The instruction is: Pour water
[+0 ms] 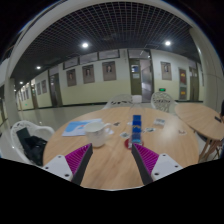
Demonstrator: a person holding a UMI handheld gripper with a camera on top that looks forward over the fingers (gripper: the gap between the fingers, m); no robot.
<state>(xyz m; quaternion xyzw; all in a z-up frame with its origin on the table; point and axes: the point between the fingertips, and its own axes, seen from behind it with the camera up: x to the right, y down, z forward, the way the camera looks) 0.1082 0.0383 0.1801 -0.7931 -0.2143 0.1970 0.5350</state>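
Observation:
A blue bottle stands upright on the wooden table, just beyond my right finger. A white cup or mug stands to its left, beyond my left finger. My gripper is open and empty, with bare tabletop between the magenta pads. Both fingers hover over the near part of the table, short of the bottle and the cup.
A blue sheet or booklet lies behind the cup. A black bag sits on a white chair at the left. Another wooden table and white chairs stand at the right and back.

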